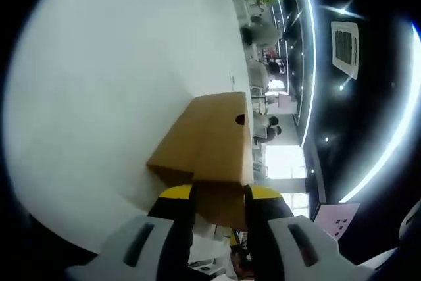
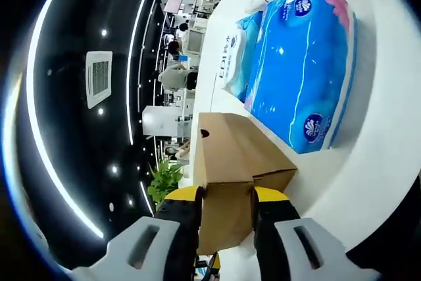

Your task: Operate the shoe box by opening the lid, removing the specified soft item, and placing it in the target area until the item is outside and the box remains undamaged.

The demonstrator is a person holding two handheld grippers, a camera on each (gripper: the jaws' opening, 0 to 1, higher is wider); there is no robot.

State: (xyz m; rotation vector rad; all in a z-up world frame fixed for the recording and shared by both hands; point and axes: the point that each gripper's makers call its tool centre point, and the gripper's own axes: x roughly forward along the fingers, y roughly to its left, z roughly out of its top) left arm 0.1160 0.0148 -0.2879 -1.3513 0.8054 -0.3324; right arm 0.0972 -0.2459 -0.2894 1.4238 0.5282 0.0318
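Both tongs clenched on the shoe box [image 1: 210, 149]: left gripper [image 1: 219, 197] pinching one end of the brown card, right gripper [image 2: 227, 199] the other, box up between them over the white table [image 1: 99, 110]. Card looks light, stiff, prob dents easy, so grip near edges, gently. Blue tissue packs [image 2: 302, 64] just beside in the right gripper view; left gripper view has open tabletop w/ room to work.

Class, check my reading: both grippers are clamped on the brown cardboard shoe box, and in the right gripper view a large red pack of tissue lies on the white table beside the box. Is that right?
One detail is wrong: the tissue pack is blue, not red, as the right gripper view shows. The rest holds: the left gripper and the right gripper each clamp the brown cardboard shoe box, and the pack lies on the white table beside it.
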